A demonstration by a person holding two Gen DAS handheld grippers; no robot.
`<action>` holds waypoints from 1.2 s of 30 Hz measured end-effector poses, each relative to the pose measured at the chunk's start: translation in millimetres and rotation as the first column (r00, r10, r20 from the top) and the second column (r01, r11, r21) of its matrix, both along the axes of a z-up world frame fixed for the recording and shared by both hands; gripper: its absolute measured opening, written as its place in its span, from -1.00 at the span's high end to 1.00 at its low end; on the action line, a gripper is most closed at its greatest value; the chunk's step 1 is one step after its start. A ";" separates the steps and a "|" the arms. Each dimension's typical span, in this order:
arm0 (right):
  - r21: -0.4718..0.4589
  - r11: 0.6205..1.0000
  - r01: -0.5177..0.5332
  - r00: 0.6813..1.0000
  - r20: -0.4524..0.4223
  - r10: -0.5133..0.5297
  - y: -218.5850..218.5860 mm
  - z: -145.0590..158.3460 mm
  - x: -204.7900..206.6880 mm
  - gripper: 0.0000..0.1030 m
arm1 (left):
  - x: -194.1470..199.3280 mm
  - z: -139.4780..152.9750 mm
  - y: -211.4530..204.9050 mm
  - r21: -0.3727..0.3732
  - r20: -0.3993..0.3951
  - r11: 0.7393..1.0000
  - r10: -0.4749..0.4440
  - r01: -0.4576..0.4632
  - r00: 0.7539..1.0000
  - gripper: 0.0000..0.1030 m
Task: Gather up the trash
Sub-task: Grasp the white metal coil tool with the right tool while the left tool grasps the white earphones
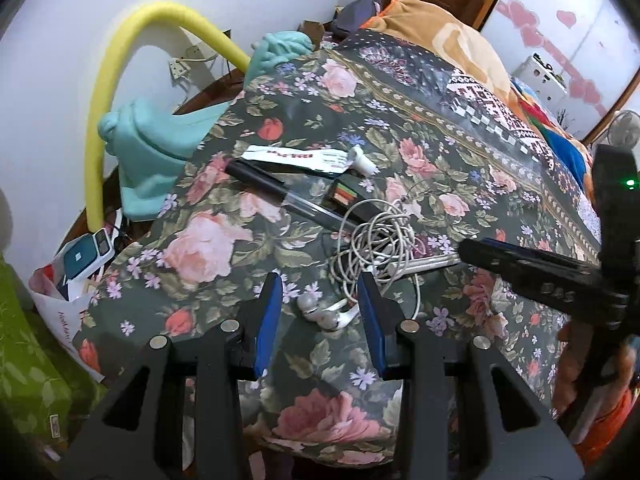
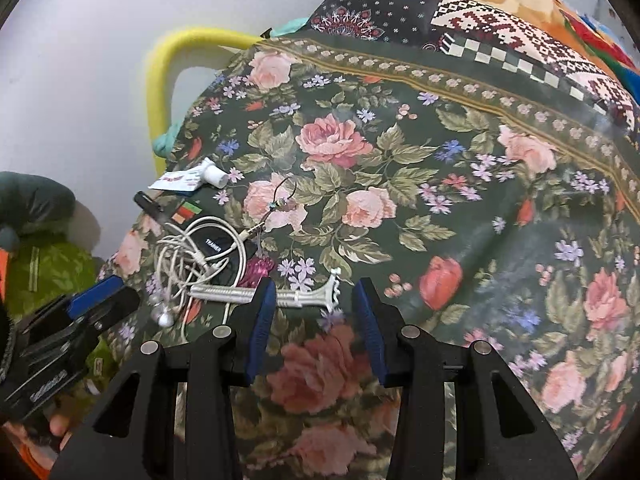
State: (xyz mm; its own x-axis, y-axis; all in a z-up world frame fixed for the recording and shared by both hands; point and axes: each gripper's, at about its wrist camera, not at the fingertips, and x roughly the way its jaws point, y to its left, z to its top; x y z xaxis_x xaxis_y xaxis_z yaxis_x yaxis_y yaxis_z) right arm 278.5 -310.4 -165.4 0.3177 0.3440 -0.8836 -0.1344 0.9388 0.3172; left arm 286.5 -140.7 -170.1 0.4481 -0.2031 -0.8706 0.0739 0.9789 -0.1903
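Observation:
Small items lie on a floral bedspread [image 1: 320,128]. My left gripper [image 1: 319,283] is open, its blue pads on either side of white earbuds [image 1: 326,314] on a tangled white cord [image 1: 376,240]. Beyond lie a black pen [image 1: 280,192], a squeezed white tube [image 1: 304,158] and a small black box [image 1: 344,196]. My right gripper [image 2: 315,289] is open over a silver razor-like tool [image 2: 296,296] that lies across between its pads. The cord [image 2: 192,256], tube [image 2: 192,178] and pen [image 2: 154,206] show at its left. The right gripper also shows in the left wrist view [image 1: 520,264].
A yellow foam tube [image 1: 120,80] arcs by the white wall. Teal cloth [image 1: 156,148] hangs off the bed's left side. A white bag with boxes [image 1: 76,280] sits on the floor at left. Orange bedding [image 1: 440,28] is piled at the far end.

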 end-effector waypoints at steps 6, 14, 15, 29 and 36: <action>-0.071 0.996 -0.045 0.995 0.086 0.051 14.0 0.6 -7.2 0.51 | 2.1 1.2 -3.6 -0.009 -0.001 1.000 -0.020 0.020 1.000 0.16; -0.033 0.999 -0.030 0.996 0.089 0.033 -5.0 3.9 -10.5 0.84 | 11.6 -1.1 -21.8 -0.020 -0.004 0.999 -0.050 0.050 0.999 0.07; -0.040 0.999 -0.026 0.995 0.094 0.030 -6.8 4.2 -10.8 0.84 | 13.9 -1.8 -25.0 -0.024 -0.006 0.998 -0.059 0.059 0.998 0.06; -0.091 0.994 0.066 0.995 0.074 -0.059 -74.1 2.0 -25.5 0.89 | 30.7 -28.0 -39.8 0.043 -0.047 0.999 -0.029 0.031 0.998 0.93; -0.064 0.998 0.009 1.000 0.008 -0.009 -96.3 -5.0 -38.4 0.89 | 2.8 -14.6 -31.0 -0.008 -0.031 0.999 -0.047 0.046 0.998 0.94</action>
State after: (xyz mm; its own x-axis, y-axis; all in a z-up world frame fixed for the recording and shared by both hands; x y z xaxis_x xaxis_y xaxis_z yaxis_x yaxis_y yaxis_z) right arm 240.1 -406.6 -170.4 0.3271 0.2839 -0.9013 -0.1282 0.9583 0.2554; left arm 289.3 -171.7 -184.7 0.4103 -0.2297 -0.8825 0.1132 0.9731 -0.2006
